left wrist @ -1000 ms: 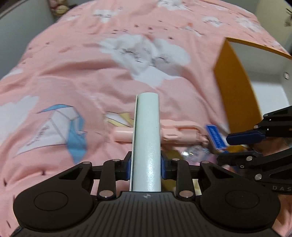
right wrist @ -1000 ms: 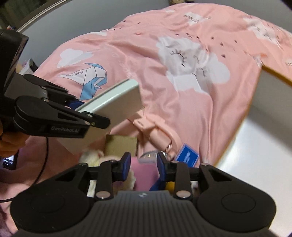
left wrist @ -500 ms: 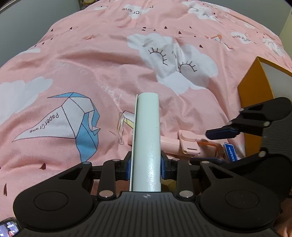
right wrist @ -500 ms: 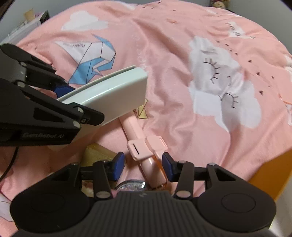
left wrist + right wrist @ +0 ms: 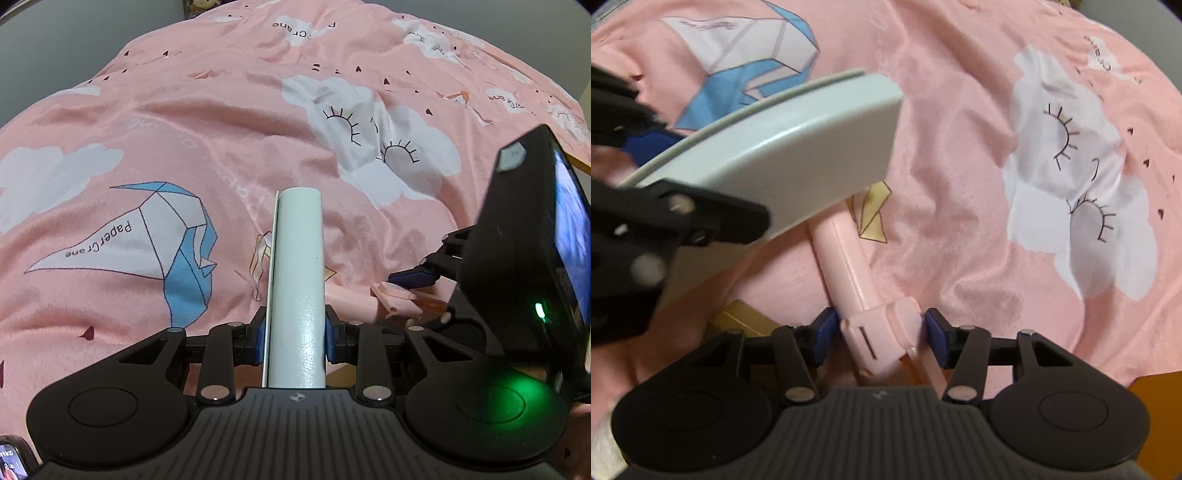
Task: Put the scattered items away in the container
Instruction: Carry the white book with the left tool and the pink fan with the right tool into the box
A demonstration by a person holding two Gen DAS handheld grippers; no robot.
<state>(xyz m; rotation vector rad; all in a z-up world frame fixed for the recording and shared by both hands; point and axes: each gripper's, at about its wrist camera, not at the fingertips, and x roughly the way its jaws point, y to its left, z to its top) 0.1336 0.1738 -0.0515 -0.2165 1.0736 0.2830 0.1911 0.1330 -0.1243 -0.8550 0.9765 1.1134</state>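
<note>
On the pink bedspread (image 5: pixel 229 122) your left gripper (image 5: pixel 294 341) clamped a pale-green case (image 5: pixel 298 280) while your right gripper (image 5: pixel 881 334), jaws opening, straddled the pink tool (image 5: pixel 849 273); neither was stowed yet.

We see dim, warm indoor light, soft and fairly even on the pink bedspread (image 5: pixel 229 122), with no hard shadows on it. Our left wrist view is sharp at the centre; a pale sheen runs down the white case (image 5: pixel 299 295), and a green lamp glows at near right. Our right wrist view is softer: the left gripper (image 5: pixel 646 177) at left is smeared by motion blur. Both views bend strongly at the edges, with dark corners.
</note>
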